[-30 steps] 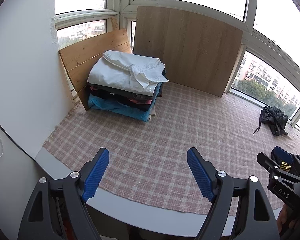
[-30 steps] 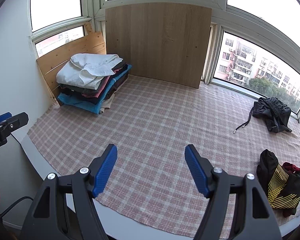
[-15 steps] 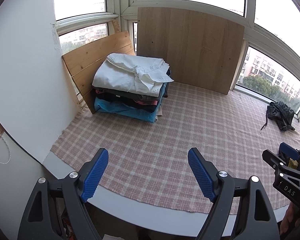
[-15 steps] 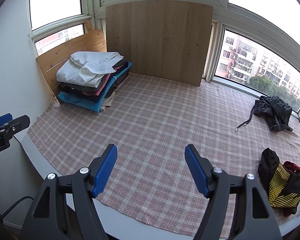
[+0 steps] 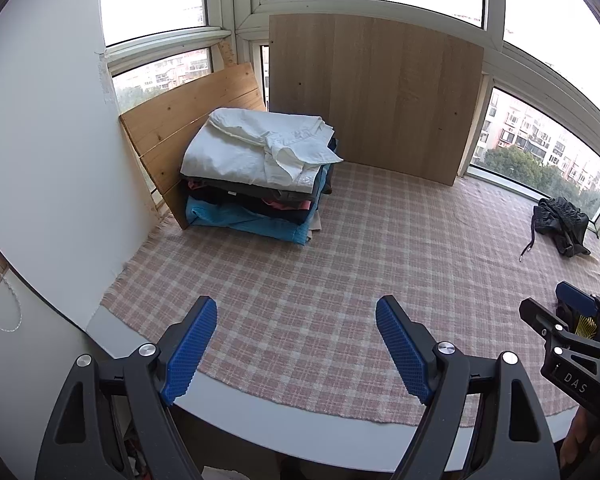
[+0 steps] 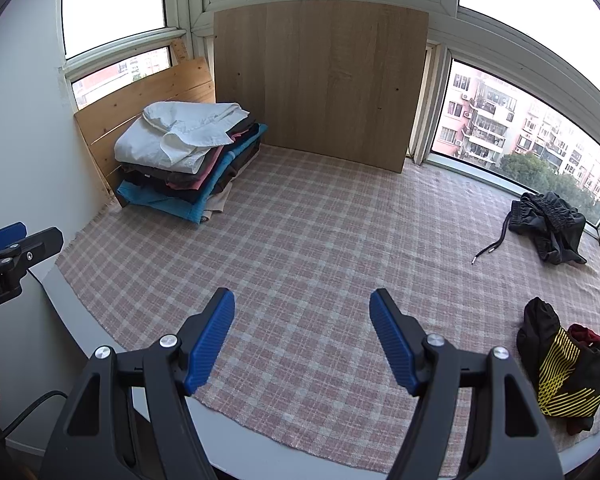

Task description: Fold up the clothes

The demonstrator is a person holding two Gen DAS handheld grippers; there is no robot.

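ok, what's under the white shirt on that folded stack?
Under the white collared shirt: dark grey, pink and blue folded garments, then a beige edge. Only edges show, so the count is uncertain.

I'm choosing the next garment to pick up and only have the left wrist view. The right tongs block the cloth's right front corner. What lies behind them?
Observer: A crumpled black garment with yellow stripes lies on the checked cloth, near its front edge.
Operator: Anything with it?
Observer: A dark red piece pokes out at its top.
Operator: Are the right tongs free?
Observer: Yes, the right tongs are open and empty.
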